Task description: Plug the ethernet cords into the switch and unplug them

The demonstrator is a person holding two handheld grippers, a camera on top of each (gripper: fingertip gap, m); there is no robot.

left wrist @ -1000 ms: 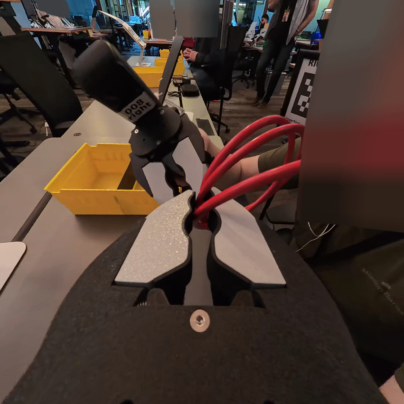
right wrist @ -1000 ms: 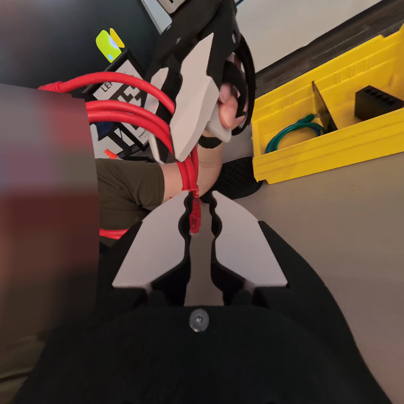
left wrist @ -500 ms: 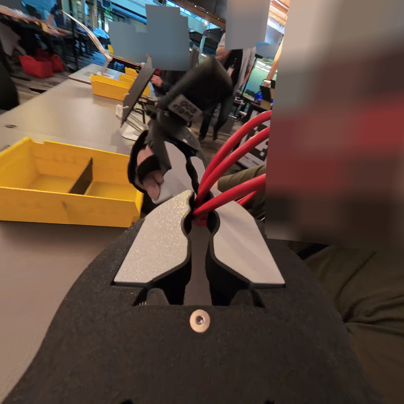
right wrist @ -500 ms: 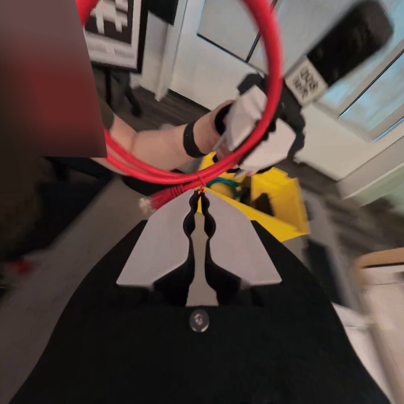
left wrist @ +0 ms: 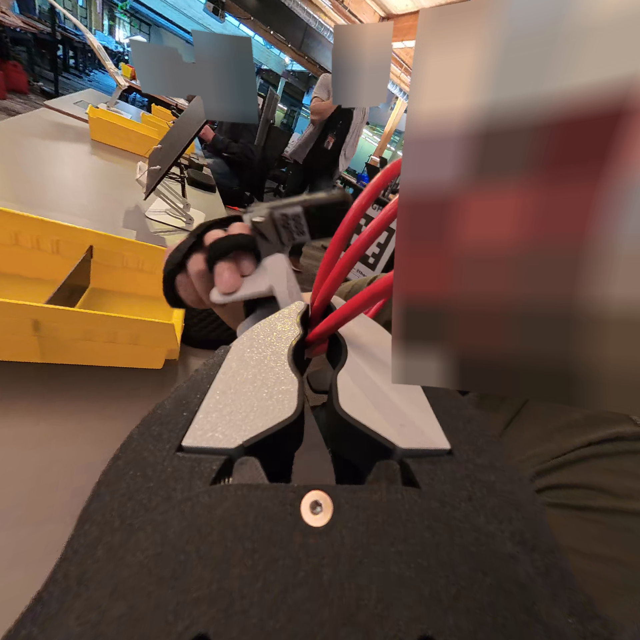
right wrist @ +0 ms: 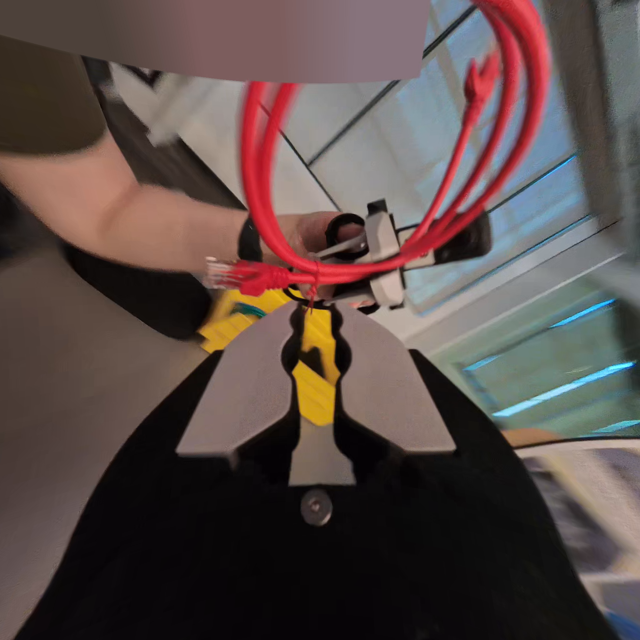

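On your left the yellow bin (left wrist: pixel 86 332) on the table (left wrist: pixel 52 433), your left gripper (left wrist: pixel 317 332) still clamped on the coiled red cord (left wrist: pixel 349 249), your right gripper (right wrist: pixel 313 313), narrowly parted now, tips at its twist tie (right wrist: pixel 312 298), plug (right wrist: pixel 235 275) swung leftward.

Grey tables (left wrist: pixel 62 180) beneath an open-plan ceiling (left wrist: pixel 311 31)

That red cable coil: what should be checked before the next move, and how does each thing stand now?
1. Left claw grips the red cable: ok, shut on the strands.
2. Right claw holds the thin tie: cannot tell, blurred.
3. Coil unbundled: not ok, tie still around it.
4. Plug free: ok, sticks out.
5. Switch in sight: not ok.
6. Yellow bin apart from claws: ok.
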